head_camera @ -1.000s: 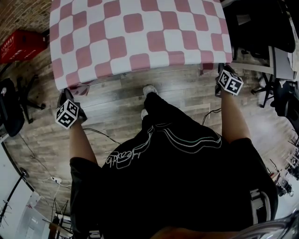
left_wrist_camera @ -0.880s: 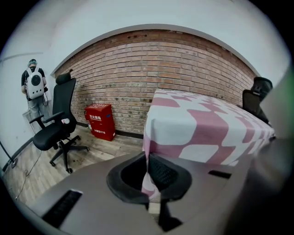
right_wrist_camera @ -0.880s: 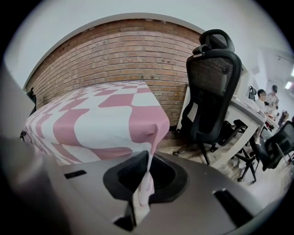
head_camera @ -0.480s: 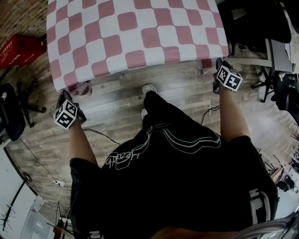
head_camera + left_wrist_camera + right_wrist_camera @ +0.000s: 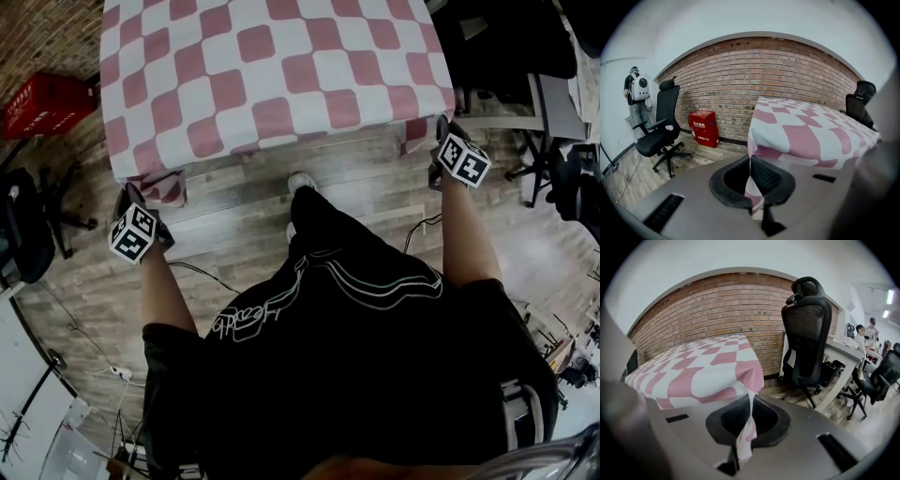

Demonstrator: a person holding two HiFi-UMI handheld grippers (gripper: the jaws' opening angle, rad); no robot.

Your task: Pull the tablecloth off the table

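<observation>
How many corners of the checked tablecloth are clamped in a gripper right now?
2. The left gripper is shut on the tablecloth's near left corner, and the right gripper is shut on its near right corner. Neither far corner is gripped.

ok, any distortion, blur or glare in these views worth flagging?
Head view: sharp, barrel distortion bows the tablecloth edge. Left gripper view: fisheye, black vignette, brick wall arches, tablecloth near the lens looks soft. Right gripper view: same fisheye and vignette; ceiling light glares at far right.
</observation>
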